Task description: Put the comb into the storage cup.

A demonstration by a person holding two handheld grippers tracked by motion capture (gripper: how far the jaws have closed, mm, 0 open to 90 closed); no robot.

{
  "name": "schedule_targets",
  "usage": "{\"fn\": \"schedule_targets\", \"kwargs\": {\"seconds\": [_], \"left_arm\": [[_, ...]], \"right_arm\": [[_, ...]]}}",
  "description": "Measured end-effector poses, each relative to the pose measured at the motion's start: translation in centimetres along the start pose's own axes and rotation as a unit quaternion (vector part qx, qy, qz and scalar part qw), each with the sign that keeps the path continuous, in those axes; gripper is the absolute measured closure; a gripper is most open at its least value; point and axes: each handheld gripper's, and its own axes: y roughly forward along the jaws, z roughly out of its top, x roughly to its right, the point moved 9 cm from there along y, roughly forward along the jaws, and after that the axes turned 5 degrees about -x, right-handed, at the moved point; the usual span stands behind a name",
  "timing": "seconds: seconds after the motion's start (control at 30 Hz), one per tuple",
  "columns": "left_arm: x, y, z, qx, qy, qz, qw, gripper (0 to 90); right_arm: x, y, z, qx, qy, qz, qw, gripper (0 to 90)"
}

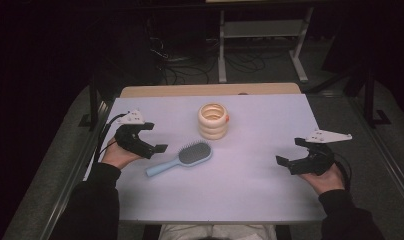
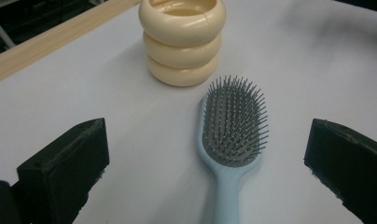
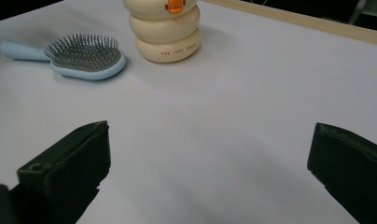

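Note:
A light blue hairbrush (image 1: 181,158) with grey bristles lies flat on the white table (image 1: 250,190), its handle pointing to the near left. Behind it stands a cream holder (image 1: 213,121) made of three stacked rings, open at the top, with an orange mark on its right side. My left gripper (image 1: 152,137) hovers open just left of the brush handle; in its own view the hairbrush (image 2: 233,128) lies between the wide-apart jaws and the cream holder (image 2: 183,39) stands beyond. My right gripper (image 1: 291,152) is open over the table's right side, far from the hairbrush (image 3: 81,56) and the cream holder (image 3: 167,32).
A wooden strip (image 1: 210,90) runs along the table's far edge. Beyond it, on the dark floor, stand a metal rack's legs (image 1: 262,45) and loose cables (image 1: 185,65). Dark rails flank the table on both sides.

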Motion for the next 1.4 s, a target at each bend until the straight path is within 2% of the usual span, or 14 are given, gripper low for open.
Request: {"fn": "schedule_targets", "kwargs": {"seconds": [0.6,1.2,1.4], "left_arm": [[1.0,2.5,-0.3,-0.031,0.012,-0.025,0.9991,0.0],[2.4,6.0,-1.6,-0.081,0.03,-0.05,0.995,0.0],[2.6,6.6,-2.1,-0.099,0.036,-0.054,0.993,0.0]], "right_arm": [[-0.1,0.1,-0.1,-0.005,-0.001,0.004,1.0,0.0],[-0.3,0.4,-0.2,-0.013,-0.005,0.01,0.9999,0.0],[-0.3,0.4,-0.3,-0.015,-0.005,0.012,0.9998,0.0]]}}
